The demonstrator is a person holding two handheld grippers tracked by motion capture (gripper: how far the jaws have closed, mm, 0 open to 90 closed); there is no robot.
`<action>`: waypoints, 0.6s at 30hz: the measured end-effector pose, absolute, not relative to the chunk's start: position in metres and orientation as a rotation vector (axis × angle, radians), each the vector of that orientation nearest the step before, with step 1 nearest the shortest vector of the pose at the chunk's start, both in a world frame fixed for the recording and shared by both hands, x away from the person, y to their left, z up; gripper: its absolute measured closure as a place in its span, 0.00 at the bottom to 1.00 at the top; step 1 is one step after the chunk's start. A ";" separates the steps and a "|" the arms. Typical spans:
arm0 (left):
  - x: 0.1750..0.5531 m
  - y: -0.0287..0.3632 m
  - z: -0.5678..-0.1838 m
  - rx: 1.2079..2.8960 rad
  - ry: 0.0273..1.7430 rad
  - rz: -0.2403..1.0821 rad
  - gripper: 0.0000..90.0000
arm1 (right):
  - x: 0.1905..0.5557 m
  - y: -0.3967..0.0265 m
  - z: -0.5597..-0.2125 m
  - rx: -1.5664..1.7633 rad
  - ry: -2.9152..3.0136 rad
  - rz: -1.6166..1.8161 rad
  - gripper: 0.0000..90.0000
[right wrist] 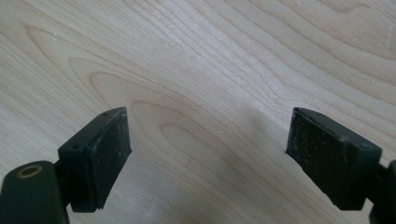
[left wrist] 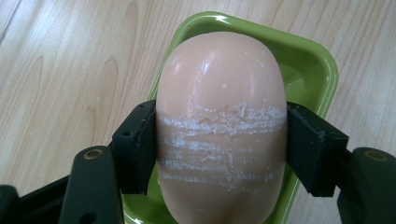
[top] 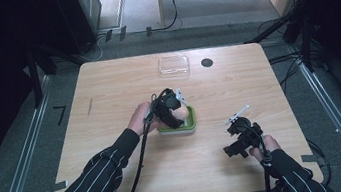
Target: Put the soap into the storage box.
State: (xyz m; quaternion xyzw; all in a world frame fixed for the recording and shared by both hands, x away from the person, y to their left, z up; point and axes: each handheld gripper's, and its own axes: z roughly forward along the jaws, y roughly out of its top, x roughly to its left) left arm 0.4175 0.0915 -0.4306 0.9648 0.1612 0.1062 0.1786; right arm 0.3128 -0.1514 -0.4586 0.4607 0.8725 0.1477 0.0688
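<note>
A peach-coloured oval bar of soap, scored with white scrape marks, sits between both pads of my left gripper, which is shut on it. Just beneath the soap lies a green soap dish; whether the soap touches the dish I cannot tell. From above, the left gripper hangs over the green dish at the table's middle, with the soap partly hidden by it. My right gripper stands open over bare wood, nothing between its pads, and rests near the table's right front.
A clear plastic lid or tray lies at the back of the wooden table, with a small black round thing to its right. Cables trail from both grippers toward the front edge. Dark stands and floor cables surround the table.
</note>
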 end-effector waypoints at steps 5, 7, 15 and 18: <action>0.418 0.092 -0.434 2.725 0.467 0.303 0.37 | 0.313 -0.151 -0.459 1.389 2.626 0.445 0.16; 0.418 0.091 -0.437 2.726 0.475 0.300 0.37 | 0.313 -0.151 -0.459 1.380 2.632 0.438 0.16; 0.419 0.091 -0.442 2.732 0.506 0.292 0.37 | 0.313 -0.151 -0.459 1.379 2.633 0.438 0.16; 0.419 0.092 -0.443 2.734 0.526 0.286 0.37 | 0.313 -0.151 -0.459 1.379 2.632 0.437 0.16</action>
